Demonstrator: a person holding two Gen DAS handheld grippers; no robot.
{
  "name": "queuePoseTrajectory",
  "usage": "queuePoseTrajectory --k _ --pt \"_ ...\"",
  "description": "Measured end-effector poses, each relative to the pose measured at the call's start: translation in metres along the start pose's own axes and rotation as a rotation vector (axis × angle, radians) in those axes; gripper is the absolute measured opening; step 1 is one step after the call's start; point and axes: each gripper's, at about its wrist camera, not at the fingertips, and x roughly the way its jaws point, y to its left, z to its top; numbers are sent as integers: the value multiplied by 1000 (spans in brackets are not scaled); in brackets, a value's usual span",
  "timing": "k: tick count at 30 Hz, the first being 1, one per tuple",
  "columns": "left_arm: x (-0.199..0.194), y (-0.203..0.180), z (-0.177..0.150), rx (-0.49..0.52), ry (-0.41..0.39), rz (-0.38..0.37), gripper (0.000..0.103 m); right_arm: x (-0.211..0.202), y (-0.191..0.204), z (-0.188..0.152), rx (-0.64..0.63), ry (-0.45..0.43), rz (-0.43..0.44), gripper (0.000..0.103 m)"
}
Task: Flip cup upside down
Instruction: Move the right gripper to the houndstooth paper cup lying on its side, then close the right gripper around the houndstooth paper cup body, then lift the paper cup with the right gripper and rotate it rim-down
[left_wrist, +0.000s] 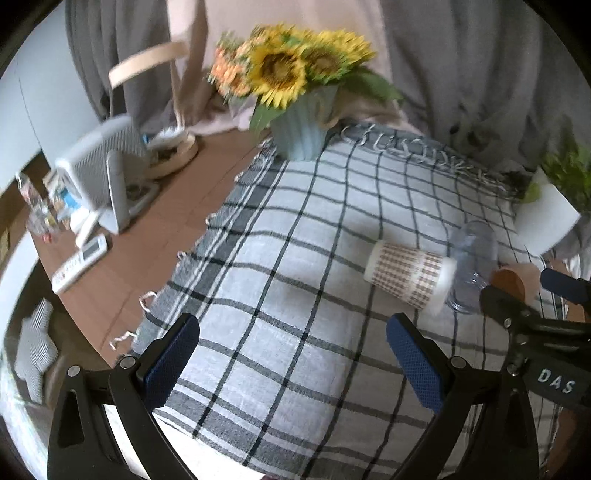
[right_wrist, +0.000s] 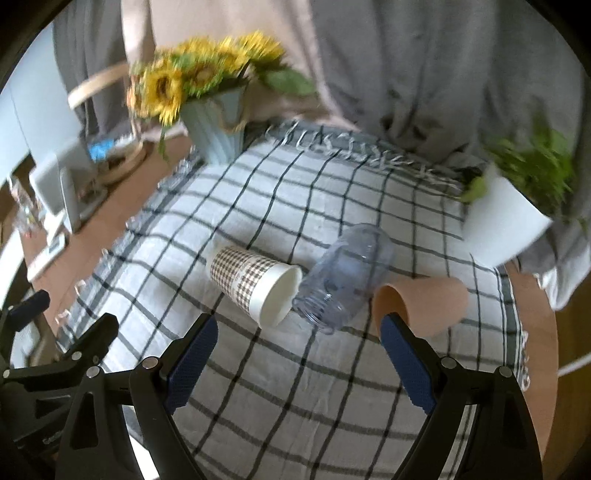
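Note:
Three cups lie on their sides on the checked cloth (right_wrist: 295, 387). A checked paper cup (right_wrist: 255, 286) lies at centre, its mouth facing me. A clear plastic cup (right_wrist: 345, 278) lies right of it, touching it. A tan cup (right_wrist: 424, 304) lies further right. My right gripper (right_wrist: 299, 350) is open and empty just short of the cups, its right finger close to the tan cup. In the left wrist view the paper cup (left_wrist: 410, 273), clear cup (left_wrist: 472, 266) and tan cup (left_wrist: 513, 282) lie at right. My left gripper (left_wrist: 291, 354) is open, empty, left of them.
A blue vase of sunflowers (right_wrist: 216, 125) stands at the cloth's far left corner. A white pot with a green plant (right_wrist: 502, 218) stands at far right. Remote controls (left_wrist: 79, 262), a white appliance (left_wrist: 99, 166) and small items sit on the wooden table at left.

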Motion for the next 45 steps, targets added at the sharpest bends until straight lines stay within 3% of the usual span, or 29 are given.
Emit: queuePoseTrajectory --k 5,14,17,25,30,35,45 --pt "25 12 10 -67 77 2 103 31 16 25 -84 121 8 89" --pt "59 22 23 -91 134 63 103 85 53 65 -313 287 15 87" --pt "72 27 24 -137 178 57 103 102 61 74 -365 366 44 80" --pt "90 28 23 -154 227 66 103 142 77 80 -463 522 83 77" --pt "96 26 23 -130 238 56 103 160 83 79 -491 568 77 77" --pt "97 30 25 -124 239 36 103 166 86 79 -476 582 88 70" --pt "64 37 40 -31 152 -18 103 122 73 89 -246 496 143 65"
